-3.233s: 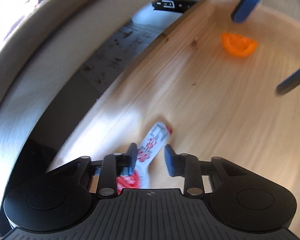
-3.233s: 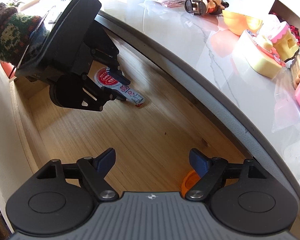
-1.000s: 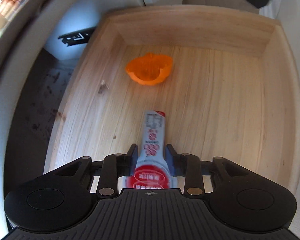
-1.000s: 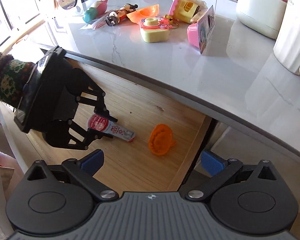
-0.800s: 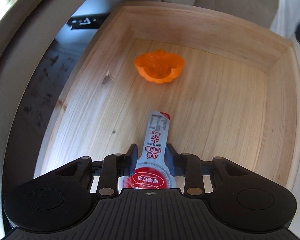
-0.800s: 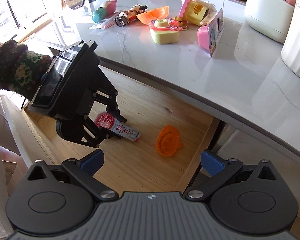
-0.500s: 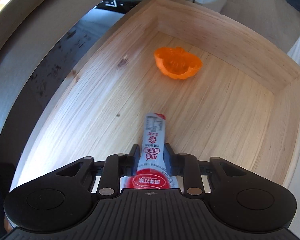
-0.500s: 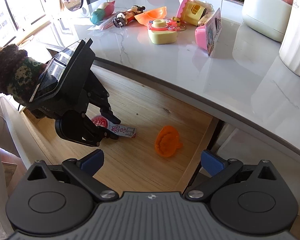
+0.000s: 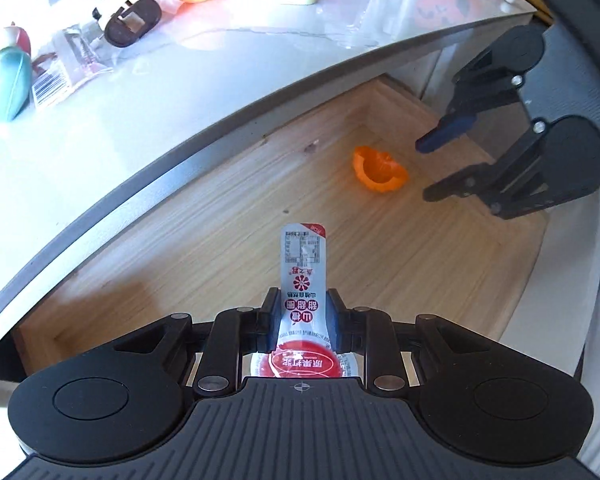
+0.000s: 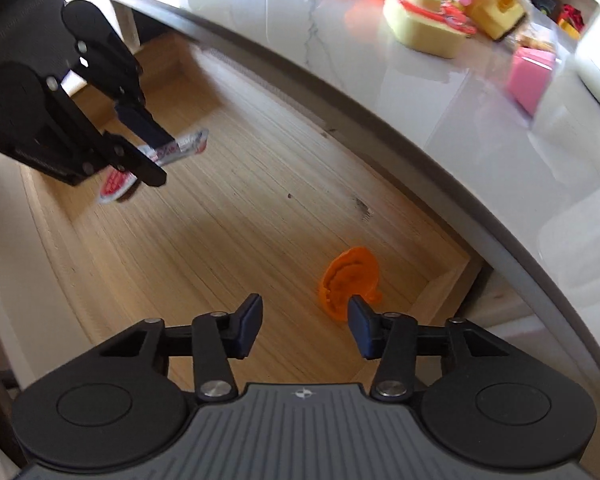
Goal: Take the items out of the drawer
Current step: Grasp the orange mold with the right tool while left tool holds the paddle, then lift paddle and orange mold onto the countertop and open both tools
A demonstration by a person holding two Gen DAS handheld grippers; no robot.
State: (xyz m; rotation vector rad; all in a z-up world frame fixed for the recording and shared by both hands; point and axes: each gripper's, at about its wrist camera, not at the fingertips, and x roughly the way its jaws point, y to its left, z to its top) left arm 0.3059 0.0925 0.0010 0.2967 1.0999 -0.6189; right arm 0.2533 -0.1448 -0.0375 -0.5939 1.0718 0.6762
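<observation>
Drawer (image 9: 228,240) open under counter (image 9: 180,100). My left gripper (image 9: 303,322) clenches the sachet (image 9: 303,280) above the floor, long axis running along the fingers. Only my right view shows right gripper (image 10: 303,330) released beside orange mould (image 10: 347,276).

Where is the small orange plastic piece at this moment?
The small orange plastic piece lies on the wooden drawer floor near its far right corner, just ahead of the open right claw and well apart from the left claw.
</observation>
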